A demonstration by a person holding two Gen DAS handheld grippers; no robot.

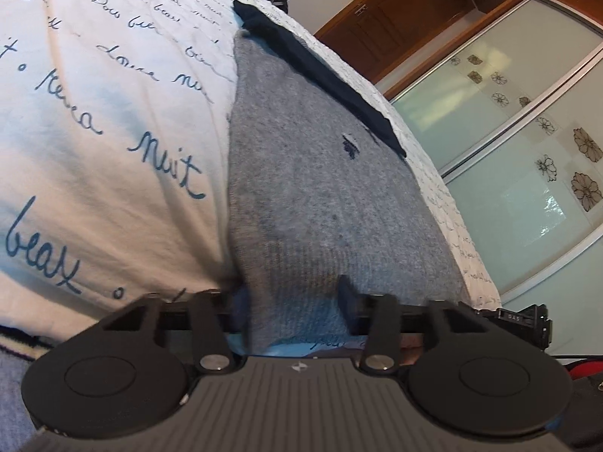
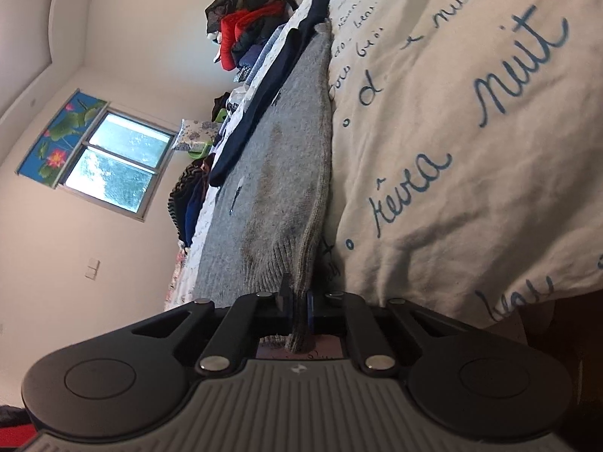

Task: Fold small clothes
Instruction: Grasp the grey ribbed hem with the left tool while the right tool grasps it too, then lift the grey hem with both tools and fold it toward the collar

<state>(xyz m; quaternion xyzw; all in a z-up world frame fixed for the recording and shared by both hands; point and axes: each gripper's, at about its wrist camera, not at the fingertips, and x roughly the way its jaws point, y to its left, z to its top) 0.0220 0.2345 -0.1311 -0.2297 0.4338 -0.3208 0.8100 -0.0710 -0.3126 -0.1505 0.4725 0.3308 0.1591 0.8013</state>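
Observation:
A grey knit sweater (image 1: 316, 188) with a navy sleeve or collar (image 1: 320, 71) lies flat on the white bedspread with blue handwriting (image 1: 94, 120). My left gripper (image 1: 294, 309) has its jaws apart around the sweater's ribbed hem, one finger (image 1: 348, 301) lying on the fabric. In the right wrist view the same sweater (image 2: 271, 188) stretches away over the bedspread (image 2: 471, 150). My right gripper (image 2: 299, 310) is shut on the hem's edge, fabric pinched between the pads.
Sliding wardrobe doors with flower prints (image 1: 527, 143) stand beyond the bed. A pile of clothes, red and dark (image 2: 245, 37), and more garments (image 2: 192, 196) lie along the far bed edge. A window (image 2: 117, 162) is on the wall.

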